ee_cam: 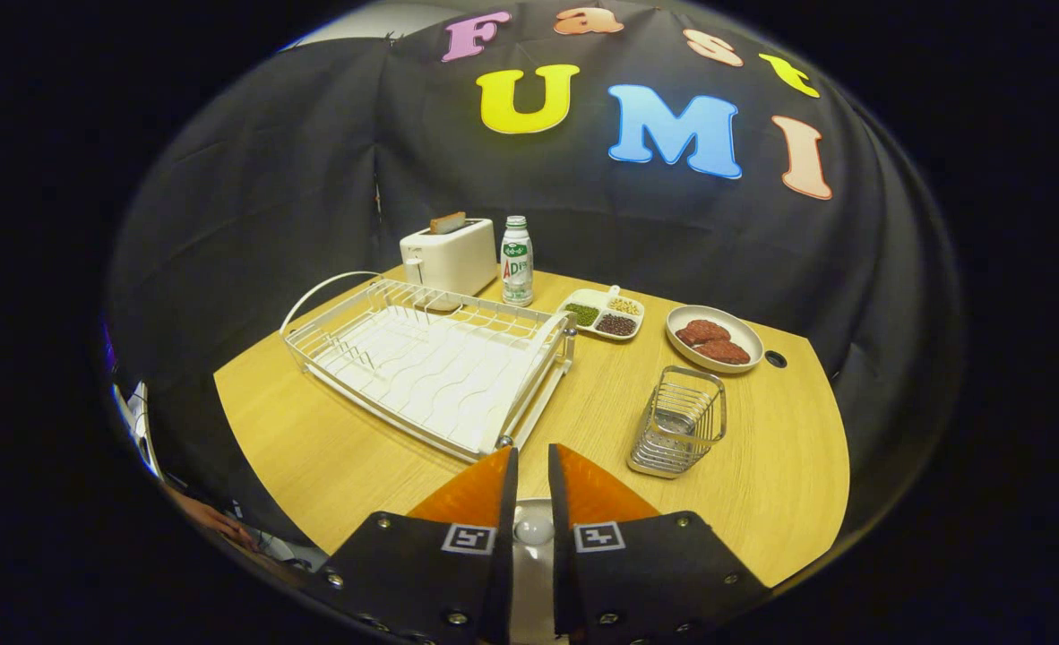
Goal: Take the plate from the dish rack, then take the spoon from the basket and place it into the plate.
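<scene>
The claw (532, 466) grips a spoon (534, 530) — both orange fingers (476, 491) press its white handle between them, over a plate's pale rim (531, 573). Just ahead sits the white dish rack (431, 363); the wire basket (680, 421) stands beside it on the wooden table (789, 475) — toaster (449, 258) and bottle (517, 262) beyond.

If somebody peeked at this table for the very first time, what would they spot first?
Probably the big white dish rack, just beyond the tool, whose orange fingers sit close together with something pale and round between them. Then the toaster and bottle behind the rack. To the right stand a wire basket, a plate of reddish patties and a little tray of beans.
</scene>
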`<action>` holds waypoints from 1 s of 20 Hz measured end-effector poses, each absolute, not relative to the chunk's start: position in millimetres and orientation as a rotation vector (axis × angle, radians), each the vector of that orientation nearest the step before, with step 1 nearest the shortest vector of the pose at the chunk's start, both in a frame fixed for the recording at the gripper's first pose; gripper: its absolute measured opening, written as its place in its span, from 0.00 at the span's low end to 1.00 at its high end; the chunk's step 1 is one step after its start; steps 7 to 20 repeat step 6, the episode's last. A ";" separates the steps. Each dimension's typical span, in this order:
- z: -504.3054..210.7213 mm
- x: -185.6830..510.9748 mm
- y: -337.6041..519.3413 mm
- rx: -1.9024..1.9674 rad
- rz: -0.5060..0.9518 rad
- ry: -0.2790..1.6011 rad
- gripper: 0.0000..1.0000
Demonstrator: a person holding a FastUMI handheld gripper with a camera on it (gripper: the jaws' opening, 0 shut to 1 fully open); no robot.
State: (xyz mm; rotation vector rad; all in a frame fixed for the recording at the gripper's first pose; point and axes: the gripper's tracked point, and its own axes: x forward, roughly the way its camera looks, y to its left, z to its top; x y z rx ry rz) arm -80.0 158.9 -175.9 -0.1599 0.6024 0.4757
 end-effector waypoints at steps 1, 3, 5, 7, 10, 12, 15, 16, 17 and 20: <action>-170.4 -76.9 153.2 -0.162 0.453 0.585 0.40; -156.6 -75.3 142.1 -0.147 0.420 0.554 0.69; -137.2 -70.0 121.2 -0.125 0.363 0.507 0.69; -125.9 -67.4 109.5 -0.113 0.333 0.477 0.69; -125.9 -67.4 109.5 -0.113 0.333 0.477 0.69; -125.9 -67.4 109.5 -0.113 0.333 0.477 0.69; -125.9 -67.4 109.5 -0.113 0.333 0.477 0.69; -125.9 -67.4 109.5 -0.113 0.333 0.477 0.69; -125.9 -67.4 109.5 -0.113 0.333 0.477 0.69; -125.9 -67.4 109.5 -0.113 0.333 0.477 0.69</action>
